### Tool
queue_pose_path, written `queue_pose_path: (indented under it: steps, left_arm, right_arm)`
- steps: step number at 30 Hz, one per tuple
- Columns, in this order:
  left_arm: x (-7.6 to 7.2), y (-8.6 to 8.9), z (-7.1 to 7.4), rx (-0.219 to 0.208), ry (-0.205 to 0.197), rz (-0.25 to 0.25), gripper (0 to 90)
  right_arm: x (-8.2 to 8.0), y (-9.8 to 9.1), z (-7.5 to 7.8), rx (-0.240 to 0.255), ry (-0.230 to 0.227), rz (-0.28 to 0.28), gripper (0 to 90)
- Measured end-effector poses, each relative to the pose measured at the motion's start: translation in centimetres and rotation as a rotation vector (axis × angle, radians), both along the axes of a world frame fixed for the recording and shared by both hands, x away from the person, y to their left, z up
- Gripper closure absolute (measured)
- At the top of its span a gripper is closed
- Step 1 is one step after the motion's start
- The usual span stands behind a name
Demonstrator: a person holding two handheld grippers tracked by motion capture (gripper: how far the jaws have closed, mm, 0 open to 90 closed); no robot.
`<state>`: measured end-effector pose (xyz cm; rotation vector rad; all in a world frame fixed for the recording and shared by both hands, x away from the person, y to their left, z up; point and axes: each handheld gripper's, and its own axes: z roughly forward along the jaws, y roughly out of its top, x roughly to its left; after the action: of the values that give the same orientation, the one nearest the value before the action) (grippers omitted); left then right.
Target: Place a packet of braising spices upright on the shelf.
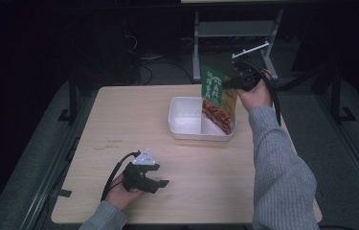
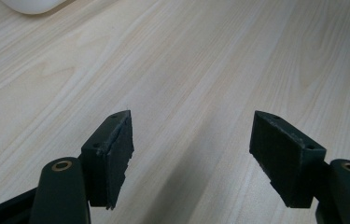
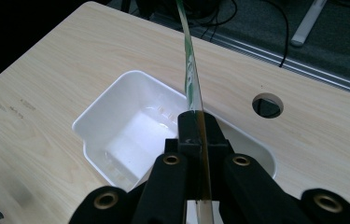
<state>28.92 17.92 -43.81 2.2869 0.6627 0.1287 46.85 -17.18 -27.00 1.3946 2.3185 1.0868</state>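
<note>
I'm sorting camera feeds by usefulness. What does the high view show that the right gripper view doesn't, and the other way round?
High view alone: the printed green face of the food packet, hanging over the right compartment of the white tray, and the left gripper open near the table's front edge.

Right gripper view alone: the packet edge-on, clamped between the shut black jaws of the right gripper, plus a round hole in the table.

Both: the wooden table, white tray and packet.

Green food packet (image 1: 219, 98), upright, lower end inside white divided tray (image 1: 185, 120)
</note>
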Motion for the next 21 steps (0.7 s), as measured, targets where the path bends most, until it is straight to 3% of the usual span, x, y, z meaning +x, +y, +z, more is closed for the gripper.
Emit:
queue_pose_path:
  steps: [21]
  left_arm:
    - [0.0,0.0,0.0,-0.002,0.001,0.000,29.9]
  right_arm:
    - [-0.1,-0.7,-1.3,0.029,0.028,-0.005,89.6]
